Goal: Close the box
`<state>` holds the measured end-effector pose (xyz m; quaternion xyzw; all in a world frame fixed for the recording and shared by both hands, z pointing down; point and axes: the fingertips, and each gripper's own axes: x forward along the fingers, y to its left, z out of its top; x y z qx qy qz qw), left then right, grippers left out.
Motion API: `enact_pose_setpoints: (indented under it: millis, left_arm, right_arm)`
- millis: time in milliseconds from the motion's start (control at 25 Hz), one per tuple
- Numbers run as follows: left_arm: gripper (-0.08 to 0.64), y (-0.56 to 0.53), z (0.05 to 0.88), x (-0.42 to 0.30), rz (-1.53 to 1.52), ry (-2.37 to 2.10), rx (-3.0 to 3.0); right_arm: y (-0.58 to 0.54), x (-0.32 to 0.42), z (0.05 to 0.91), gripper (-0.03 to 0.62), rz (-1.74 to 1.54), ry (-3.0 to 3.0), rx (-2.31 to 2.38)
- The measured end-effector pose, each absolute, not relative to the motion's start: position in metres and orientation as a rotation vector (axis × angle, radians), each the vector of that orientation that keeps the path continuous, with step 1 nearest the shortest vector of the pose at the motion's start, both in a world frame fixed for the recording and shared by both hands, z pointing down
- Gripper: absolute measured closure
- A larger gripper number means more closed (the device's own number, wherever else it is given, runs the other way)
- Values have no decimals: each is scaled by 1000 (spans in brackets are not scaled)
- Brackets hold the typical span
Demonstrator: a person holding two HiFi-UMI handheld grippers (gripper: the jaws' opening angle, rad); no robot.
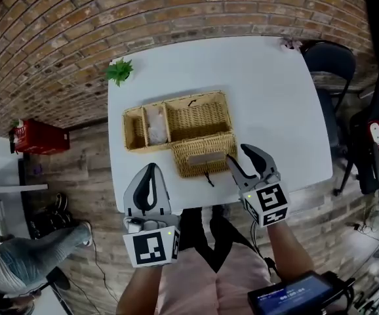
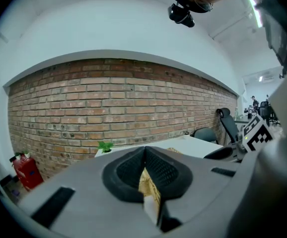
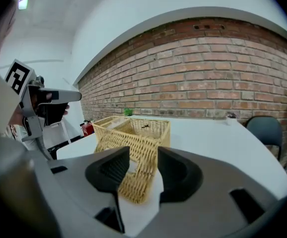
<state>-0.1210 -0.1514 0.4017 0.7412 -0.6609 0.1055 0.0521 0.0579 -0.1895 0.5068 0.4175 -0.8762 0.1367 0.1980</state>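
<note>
Wicker box [image 1: 196,118] sits open in the middle of the white counter [image 1: 275,97], its lid [image 1: 202,155] folded down on the side nearer the person. The left tongs [image 1: 152,169] hover over the counter's near edge, tips pressed together on nothing. The right tongs [image 1: 237,153] stand apart and empty, just beside the lid's right end.

box [image 1: 196,118]: straw-tan wicker weave; lid [image 1: 202,153]: same tan weave | desk [image 1: 275,90]: plain white | plant [image 1: 119,70] at desk's far left corner: green | left gripper [image 1: 151,167], right gripper [image 1: 236,152]: grey shells; pads [image 3: 114,170]: black; marker cubes [image 1: 151,248]: black-and-white squares | wall [image 1: 78,18]: red-brown brick, pale mortar
</note>
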Motion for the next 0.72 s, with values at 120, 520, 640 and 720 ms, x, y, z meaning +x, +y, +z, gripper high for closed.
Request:
enact_pose_setpoints:
  millis: [120, 520, 640, 720]
  left_arm:
    - [549, -149, 415, -122, 349, -1991, 2241]
    - [549, -143, 451, -123, 414, -1956, 2184]
    - [549, -144, 456, -122, 418, -1953, 2182]
    - [549, -145, 455, -120, 419, -1954, 2183]
  right_arm:
    - [-184, 59, 531, 407, 440, -2425, 1151]
    - [-175, 60, 576, 399, 609, -2417, 1063]
    - [-174, 57, 576, 423, 607, -2435, 1017]
    - [-173, 57, 577, 431, 618, -2443, 997]
